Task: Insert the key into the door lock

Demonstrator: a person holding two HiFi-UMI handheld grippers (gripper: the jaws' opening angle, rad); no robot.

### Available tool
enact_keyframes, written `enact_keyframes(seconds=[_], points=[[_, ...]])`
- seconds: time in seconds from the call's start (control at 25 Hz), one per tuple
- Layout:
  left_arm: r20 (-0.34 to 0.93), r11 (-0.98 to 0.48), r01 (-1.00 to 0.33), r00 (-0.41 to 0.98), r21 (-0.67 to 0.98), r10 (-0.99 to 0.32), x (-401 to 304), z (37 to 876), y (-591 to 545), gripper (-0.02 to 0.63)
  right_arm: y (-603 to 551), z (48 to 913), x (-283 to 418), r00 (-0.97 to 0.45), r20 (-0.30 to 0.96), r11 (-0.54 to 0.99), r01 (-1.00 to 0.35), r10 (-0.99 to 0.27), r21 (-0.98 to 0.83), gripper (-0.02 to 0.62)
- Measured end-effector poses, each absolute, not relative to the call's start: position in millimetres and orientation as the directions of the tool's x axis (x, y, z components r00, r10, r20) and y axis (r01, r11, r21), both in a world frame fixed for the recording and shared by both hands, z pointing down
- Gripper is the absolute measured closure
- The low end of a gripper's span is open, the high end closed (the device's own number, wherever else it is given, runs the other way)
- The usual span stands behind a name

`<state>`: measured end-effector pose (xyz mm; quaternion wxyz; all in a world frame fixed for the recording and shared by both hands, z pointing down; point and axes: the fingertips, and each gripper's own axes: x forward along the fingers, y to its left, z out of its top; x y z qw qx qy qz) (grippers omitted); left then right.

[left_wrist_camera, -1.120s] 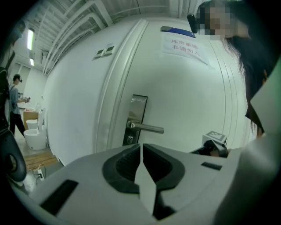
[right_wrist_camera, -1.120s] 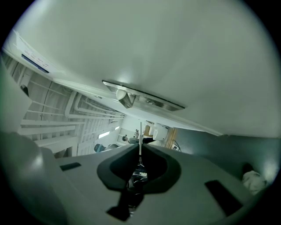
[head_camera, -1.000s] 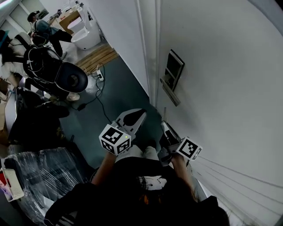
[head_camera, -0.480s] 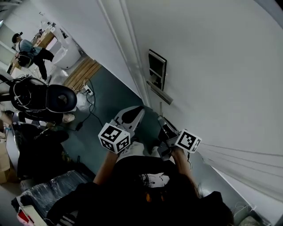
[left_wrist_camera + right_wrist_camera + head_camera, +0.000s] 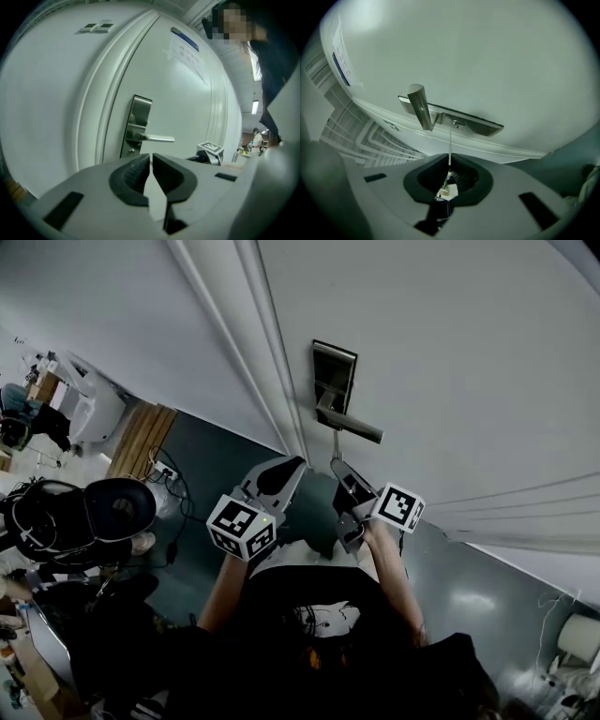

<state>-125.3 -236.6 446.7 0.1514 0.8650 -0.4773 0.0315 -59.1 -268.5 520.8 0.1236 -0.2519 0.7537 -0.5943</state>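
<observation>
a dark teal floor (image 5: 220, 451) runs beside a white wall (image 5: 112, 315). at its left stands a black rounded chair (image 5: 120, 512), with a white power strip (image 5: 161, 472) near light wooden boards (image 5: 141, 439). in the left gripper view a paper notice (image 5: 186, 51) with a blue strip shows high up, and a person (image 5: 257, 138) stands far off.

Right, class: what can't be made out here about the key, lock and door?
Key: right gripper view, edge-on; teeth unreadable, head buried in the right gripper.
Keyhole: same view, too small to show its slot.
Door notice: left gripper view, print too small and blurred.
</observation>
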Motion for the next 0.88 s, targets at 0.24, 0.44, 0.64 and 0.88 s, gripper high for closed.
enact_keyframes(seconds=[0.24,0.44,0.64,0.88], points=[[0.170,-0.594,-0.772,0.632,0.225,-0.756,-150.3,445.8,-234.5,0.583,-290.4,527.0,-91.4,-0.795,0.094,0.142,-0.222,-0.600,-0.965,0.575],[0.152,-0.645,-0.733,0.678,0.218,-0.719,-146.6,446.5,-231.4,0.583,-301.2,533.1,-90.2,-0.759,0.085,0.108,-0.201,-0.645,-0.974,0.574],[0.149,-0.676,-0.708,0.705,0.204,-0.693,-148.6,452.5,-219.1,0.583,-304.2,533.5,-88.3,-0.723,0.065,0.104,-0.186,-0.687,-0.977,0.575],[0.144,-0.693,-0.694,0.719,0.197,-0.680,-141.0,458.1,-208.8,0.583,-308.5,535.8,-78.2,-0.698,0.035,0.087,-0.138,-0.716,-0.987,0.575]])
